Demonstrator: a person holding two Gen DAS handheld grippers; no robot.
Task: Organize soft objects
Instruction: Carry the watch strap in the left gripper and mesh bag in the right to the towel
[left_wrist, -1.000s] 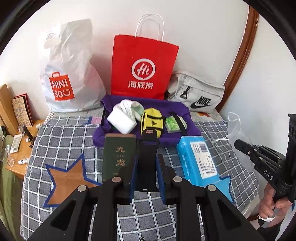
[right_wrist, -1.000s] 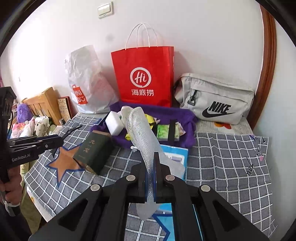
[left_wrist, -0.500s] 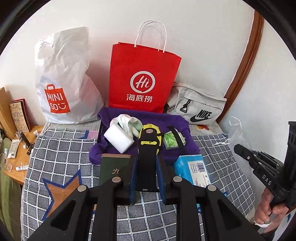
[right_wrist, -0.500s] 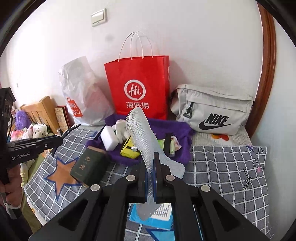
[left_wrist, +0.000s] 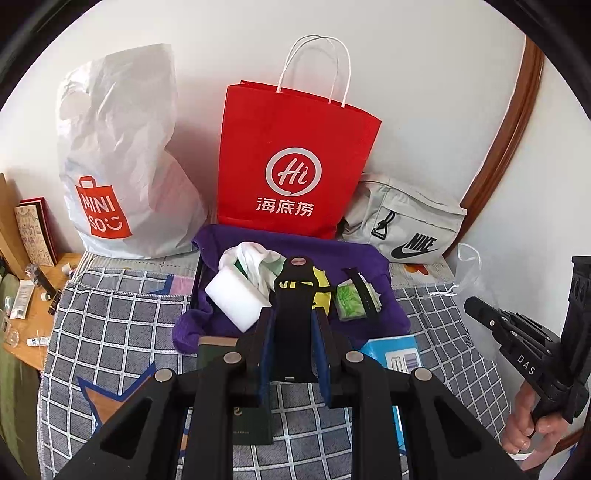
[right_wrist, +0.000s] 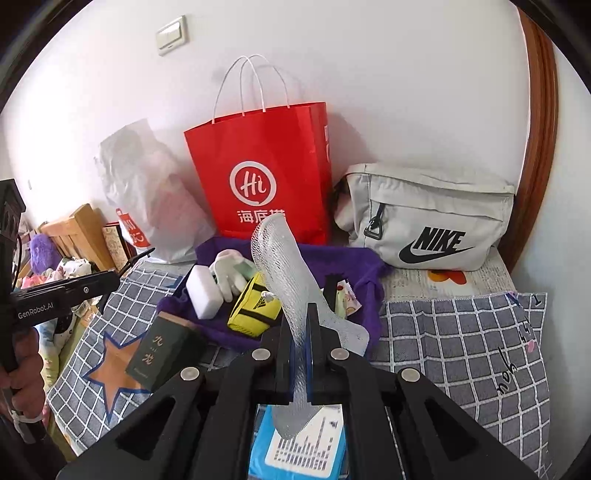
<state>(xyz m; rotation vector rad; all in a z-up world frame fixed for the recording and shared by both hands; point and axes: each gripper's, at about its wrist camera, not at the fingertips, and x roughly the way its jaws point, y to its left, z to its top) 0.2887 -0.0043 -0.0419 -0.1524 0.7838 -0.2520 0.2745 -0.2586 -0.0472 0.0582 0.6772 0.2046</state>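
Both hands have carried their loads forward – the red paper bag (right_wrist: 262, 177) now looms nearer. The left gripper (left_wrist: 293, 325) clamps a black strap (left_wrist: 295, 314); the right gripper (right_wrist: 301, 350) pinches a white foam net sleeve (right_wrist: 284, 273) above the purple cloth (right_wrist: 354, 266), probably ready for stowing.

A bed carries everything, spread with a grey checked blanket (right_wrist: 461, 332) bearing an orange star outlined in blue (right_wrist: 110, 373). On the blanket lie a purple cloth (left_wrist: 229, 240), a dark green box (right_wrist: 159, 350) resting partly over the star, and a blue packet (left_wrist: 391, 347) just beside the cloth. At the wall end stand a white Miniso bag (left_wrist: 122, 155), a red paper bag (left_wrist: 295, 166) and a grey Nike pouch (right_wrist: 432, 218), side by side.
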